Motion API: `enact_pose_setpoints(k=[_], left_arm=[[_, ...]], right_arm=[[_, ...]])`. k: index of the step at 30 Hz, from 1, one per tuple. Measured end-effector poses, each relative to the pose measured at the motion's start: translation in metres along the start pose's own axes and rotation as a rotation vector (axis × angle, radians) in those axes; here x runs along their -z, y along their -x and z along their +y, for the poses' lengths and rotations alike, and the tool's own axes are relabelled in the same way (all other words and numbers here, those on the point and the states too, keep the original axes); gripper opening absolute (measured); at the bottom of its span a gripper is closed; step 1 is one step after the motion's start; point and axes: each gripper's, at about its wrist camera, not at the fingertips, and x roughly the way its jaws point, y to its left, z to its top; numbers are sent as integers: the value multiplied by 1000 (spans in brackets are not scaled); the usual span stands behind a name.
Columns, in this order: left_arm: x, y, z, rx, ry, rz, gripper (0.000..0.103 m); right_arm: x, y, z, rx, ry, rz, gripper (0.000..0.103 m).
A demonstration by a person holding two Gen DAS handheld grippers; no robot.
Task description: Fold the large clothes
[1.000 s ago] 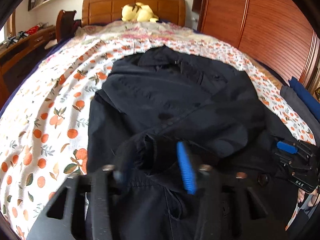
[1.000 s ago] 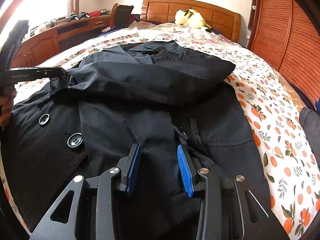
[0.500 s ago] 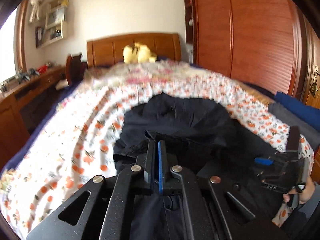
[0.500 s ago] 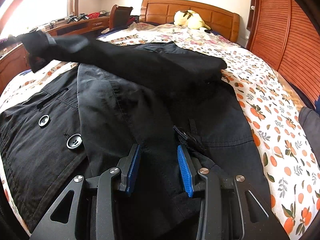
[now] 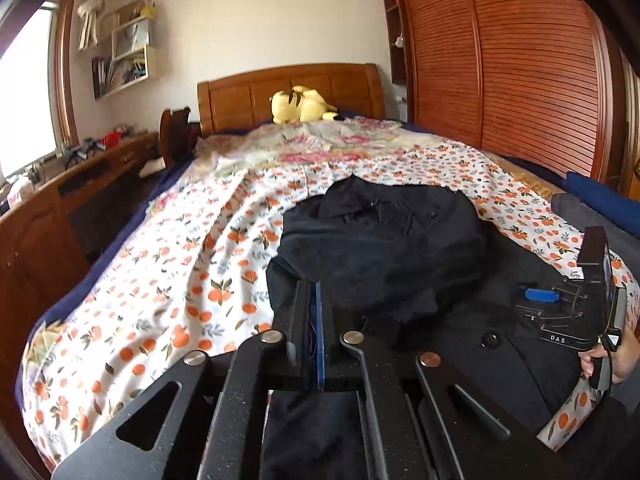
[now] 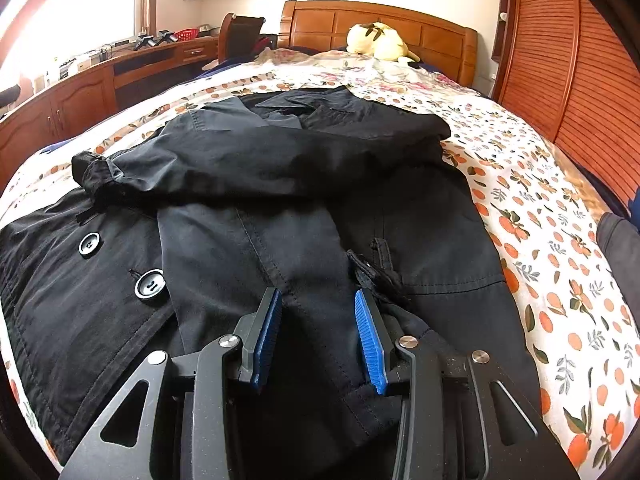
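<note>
A black coat [image 6: 280, 200] lies spread on the bed [image 6: 540, 220], one sleeve folded across its chest. The left claw [image 5: 316, 304] is pressed together, pinching dark fabric. The right claw [image 6: 316, 320] stands spread over the coat's lower front.

The coat [image 6: 280, 200] lies on the bed [image 6: 540, 208], its sleeve [image 6: 224, 160] folded across it, with the plush toy [image 6: 380, 42] behind, before the headboard [image 6: 432, 36]
</note>
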Motion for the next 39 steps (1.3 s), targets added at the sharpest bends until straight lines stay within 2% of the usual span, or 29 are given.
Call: enact_pose_setpoints(k=[3, 4, 6, 8, 14, 16, 18, 20, 23, 26, 33, 35, 39], left_arm=[[4, -18, -3, 40, -12, 56, 6], [7, -24, -4, 50, -13, 68, 15], [14, -31, -4, 62, -2, 79, 67], [18, -45, -2, 83, 24, 104, 90], [22, -87, 1, 116, 67, 179, 90], [23, -101, 2, 152, 80, 209, 85], [27, -114, 2, 157, 66, 270, 48], [32, -125, 0, 145, 45, 319, 41], [40, -129, -4, 144, 9, 353, 17], [38, -117, -4, 129, -4, 309, 8], [9, -37, 7, 30, 27, 53, 7], [8, -26, 9, 31, 37, 28, 7], [16, -18, 10, 47, 52, 27, 7]], right_arm=[[0, 0, 1, 4, 4, 2, 39], [0, 0, 1, 4, 4, 1, 39], [0, 0, 1, 4, 5, 2, 39], [0, 0, 2, 5, 6, 2, 39], [1, 0, 2, 8, 10, 1, 39], [1, 1, 2, 7, 10, 1, 39], [1, 0, 2, 7, 10, 1, 39], [1, 0, 2, 8, 11, 1, 39], [1, 0, 2, 8, 10, 0, 39], [1, 1, 2, 3, 8, -2, 39], [-10, 17, -13, -50, 0, -13, 39], [-20, 25, -22, -40, 6, -29, 39], [-53, 28, -48, 2, 18, -56, 39]])
